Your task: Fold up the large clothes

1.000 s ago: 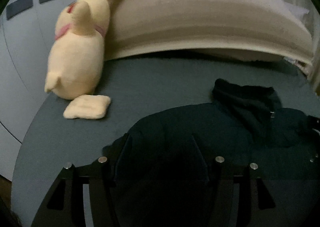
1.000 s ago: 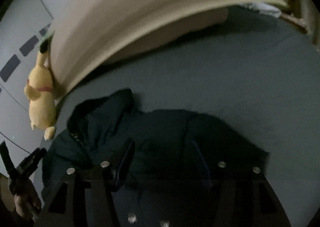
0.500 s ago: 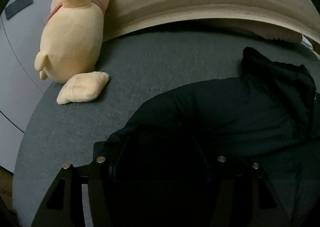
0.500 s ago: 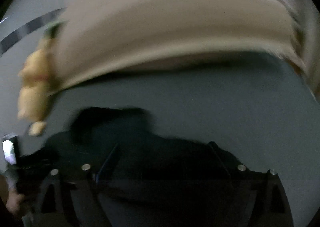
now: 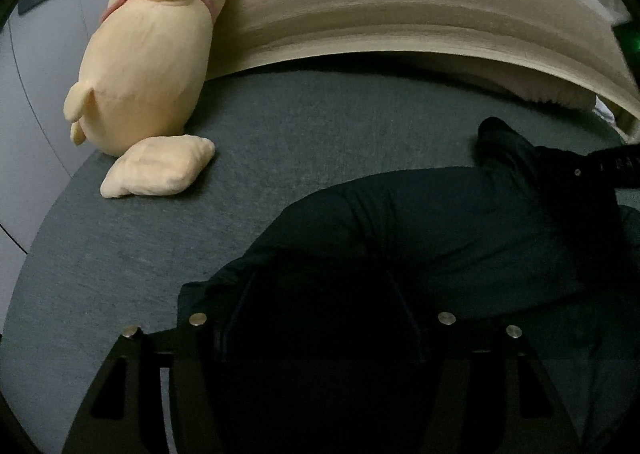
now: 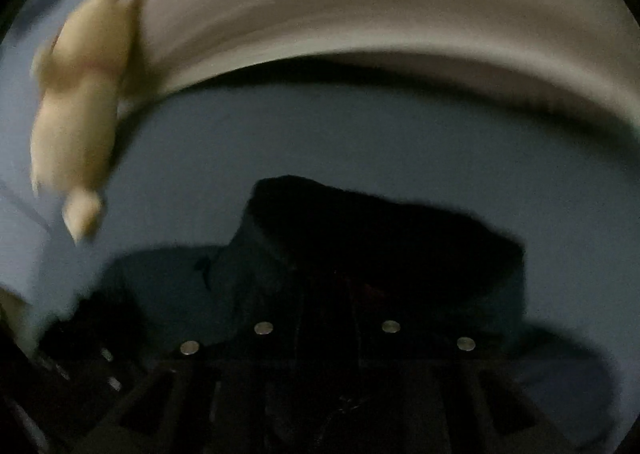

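On grey bed [image 5: 320, 142], dark jacket [image 5: 420, 222], right jaws lost in blur

text: none legible — labels: none — both views dim, right blurred

My right wrist view is smeared with motion blur: the plush toy [image 6: 80, 110] is a pale streak, and the right gripper [image 6: 326, 294] melts into the dark jacket [image 6: 360, 238], so I cannot tell how its jaws stand. On my left view, the left gripper [image 5: 324, 294] fingertips vanish against the jacket [image 5: 420, 222], which the right edge cuts off.
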{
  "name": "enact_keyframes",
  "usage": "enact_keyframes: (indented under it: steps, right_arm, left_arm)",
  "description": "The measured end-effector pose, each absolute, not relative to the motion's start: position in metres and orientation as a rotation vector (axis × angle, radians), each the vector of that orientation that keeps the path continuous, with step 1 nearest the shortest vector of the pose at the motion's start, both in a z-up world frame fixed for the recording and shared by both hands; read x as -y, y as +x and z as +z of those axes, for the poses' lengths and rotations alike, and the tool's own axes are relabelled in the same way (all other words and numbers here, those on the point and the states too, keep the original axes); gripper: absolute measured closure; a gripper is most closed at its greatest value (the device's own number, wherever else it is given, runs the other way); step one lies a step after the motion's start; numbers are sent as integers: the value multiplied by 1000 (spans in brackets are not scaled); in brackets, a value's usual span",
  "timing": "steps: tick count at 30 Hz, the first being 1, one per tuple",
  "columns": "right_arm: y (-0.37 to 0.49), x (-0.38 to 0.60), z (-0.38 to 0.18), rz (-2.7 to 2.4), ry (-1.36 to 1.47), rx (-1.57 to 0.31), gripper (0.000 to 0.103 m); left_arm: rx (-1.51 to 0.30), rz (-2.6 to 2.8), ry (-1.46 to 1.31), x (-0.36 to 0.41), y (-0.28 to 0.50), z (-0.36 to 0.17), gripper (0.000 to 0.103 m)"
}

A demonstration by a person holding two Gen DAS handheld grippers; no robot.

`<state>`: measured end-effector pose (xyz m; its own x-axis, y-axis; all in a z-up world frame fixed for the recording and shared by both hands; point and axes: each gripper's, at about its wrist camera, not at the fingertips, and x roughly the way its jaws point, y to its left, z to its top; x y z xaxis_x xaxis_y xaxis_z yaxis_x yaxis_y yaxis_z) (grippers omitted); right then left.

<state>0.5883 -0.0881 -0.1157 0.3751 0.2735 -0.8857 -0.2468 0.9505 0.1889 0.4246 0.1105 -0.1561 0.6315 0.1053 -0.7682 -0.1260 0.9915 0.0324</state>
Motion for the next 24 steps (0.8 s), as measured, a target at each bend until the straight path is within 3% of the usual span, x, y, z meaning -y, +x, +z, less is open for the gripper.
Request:
enact_keyframes:
  steps: [3, 7, 10, 11, 12, 14, 20, 24]
  right_arm:
    - [594, 112, -135, 337, 232, -1186, 83]
    - [597, 111, -138, 335, 207, -1198, 82]
    - [595, 103, -128, 355, 186, -1171, 75]
    - [594, 102, -121, 382, 181, -1153, 62]
    - [592, 107, -117, 410, 192, -1144, 36]
    - [577, 104, -87, 480, 205, -1106, 10]
    - [488, 148, 3, 530, 102, -937, 9]
    - [419, 211, 26, 491, 83, -862, 4]
  left_arm:
    - [-875, 129, -31, -111, 425, -157, 37]
    - [-874, 135, -21, -111, 426, -158, 37]
    - [-874, 138, -16, -111, 428, -160, 37]
    - [-875, 139, -13, -110, 428, -160, 36]
    - [-874, 140, -12, -111, 429, -160, 36]
    - [-870, 134, -19, -111, 428, -159, 35]
    - [-898, 116, 45, -105, 412, -133, 32]
    - [-818, 72, 50, -102, 363, -87, 29]
